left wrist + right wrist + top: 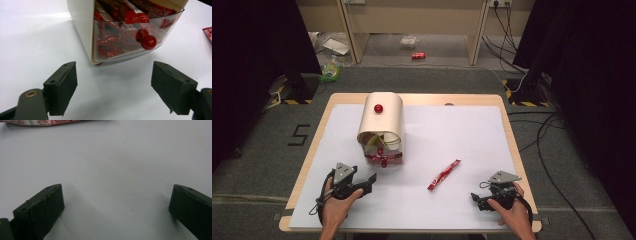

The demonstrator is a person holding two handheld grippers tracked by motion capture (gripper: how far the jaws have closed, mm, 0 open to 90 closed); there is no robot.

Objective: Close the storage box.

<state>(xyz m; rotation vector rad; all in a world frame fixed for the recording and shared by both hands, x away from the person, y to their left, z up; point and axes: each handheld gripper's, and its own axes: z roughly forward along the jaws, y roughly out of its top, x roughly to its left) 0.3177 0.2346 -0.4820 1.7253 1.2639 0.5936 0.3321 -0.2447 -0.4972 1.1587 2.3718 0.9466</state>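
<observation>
A cream box (381,120) with a rounded top and a red knob stands at the table's back left. Its clear drawer (120,42) is pulled out toward me, packed with red packets, and carries a red knob (148,42) on its front. My left gripper (369,181) rests on the white sheet just in front of that drawer, its jaws (113,85) open with nothing between them. A loose red stick packet (444,174) lies in the middle of the sheet. My right gripper (475,199) sits near the front right corner, open and empty (116,207), with the packet's edge (42,122) beyond it.
The white sheet (452,125) covers a wooden table. Beyond its far edge the floor holds a red can (418,55), plastic wrappers and wooden furniture legs. Cables (542,135) trail over the floor at the right.
</observation>
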